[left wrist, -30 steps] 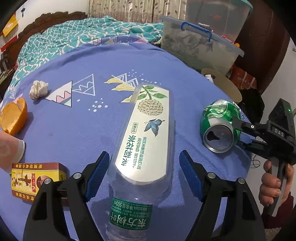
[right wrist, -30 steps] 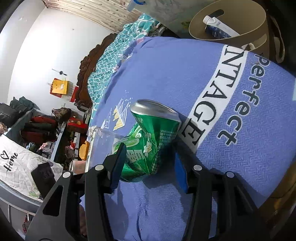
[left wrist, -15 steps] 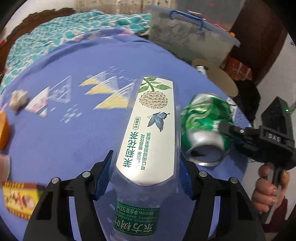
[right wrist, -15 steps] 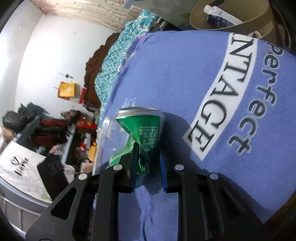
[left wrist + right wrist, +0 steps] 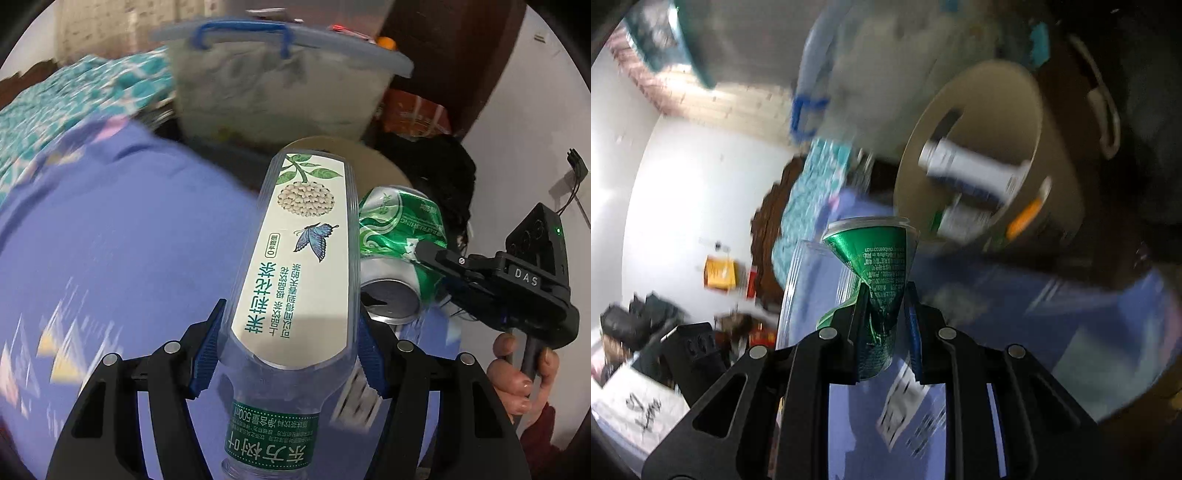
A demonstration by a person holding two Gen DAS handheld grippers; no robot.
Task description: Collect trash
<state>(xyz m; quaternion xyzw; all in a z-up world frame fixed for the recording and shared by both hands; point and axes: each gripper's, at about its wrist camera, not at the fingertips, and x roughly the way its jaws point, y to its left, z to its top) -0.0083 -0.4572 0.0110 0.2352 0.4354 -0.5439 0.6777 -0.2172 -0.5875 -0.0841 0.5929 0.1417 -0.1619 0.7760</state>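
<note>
My left gripper (image 5: 288, 354) pinches the bottle (image 5: 295, 266), my right gripper (image 5: 884, 310) the can (image 5: 877, 266); both lifted off the cloth (image 5: 129, 229), nearer the bin (image 5: 979, 122) beside the tub (image 5: 273, 85).

A bed (image 5: 110, 229) spread with a purple cloth printed with pale triangles and white lettering (image 5: 905, 398).

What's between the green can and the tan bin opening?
Nothing solid. In the right wrist view, the crushed green can in the right claw has only blurred purple cloth before the tan bin.
</note>
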